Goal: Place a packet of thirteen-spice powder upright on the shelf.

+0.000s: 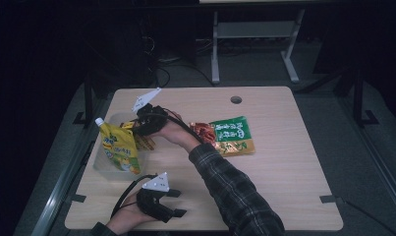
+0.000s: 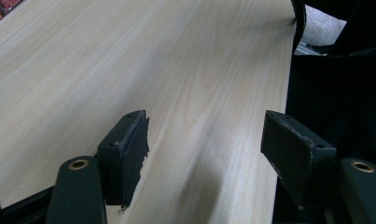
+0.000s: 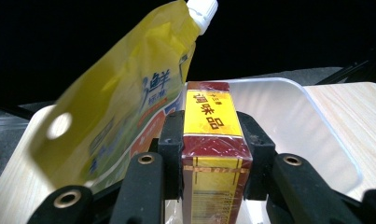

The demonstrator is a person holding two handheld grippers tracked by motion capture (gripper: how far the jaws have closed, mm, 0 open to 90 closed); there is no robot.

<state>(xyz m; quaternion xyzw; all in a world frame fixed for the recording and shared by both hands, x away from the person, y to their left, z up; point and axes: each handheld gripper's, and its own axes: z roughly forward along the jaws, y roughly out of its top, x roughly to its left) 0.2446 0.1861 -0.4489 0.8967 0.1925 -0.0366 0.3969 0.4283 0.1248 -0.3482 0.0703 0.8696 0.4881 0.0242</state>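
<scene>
My right gripper [image 1: 139, 129] [image 3: 213, 140] is shut on a yellow and dark red box [image 3: 212, 140] [image 1: 142, 140], held over the clear plastic bin [image 1: 103, 164] [image 3: 288, 116] at the table's left side. A yellow spouted pouch [image 1: 118, 147] [image 3: 120, 107] stands tilted in the bin, right beside the box. My left gripper [image 1: 173, 202] [image 2: 204, 149] rests near the table's front edge, open, with only bare tabletop between its pads [image 2: 129, 149].
A green snack bag [image 1: 232, 133] and a red-orange packet [image 1: 203, 132] lie in the middle of the wooden table [image 1: 264, 196]. A round cable hole [image 1: 236, 100] is at the back. The table's front edge is close to my left gripper.
</scene>
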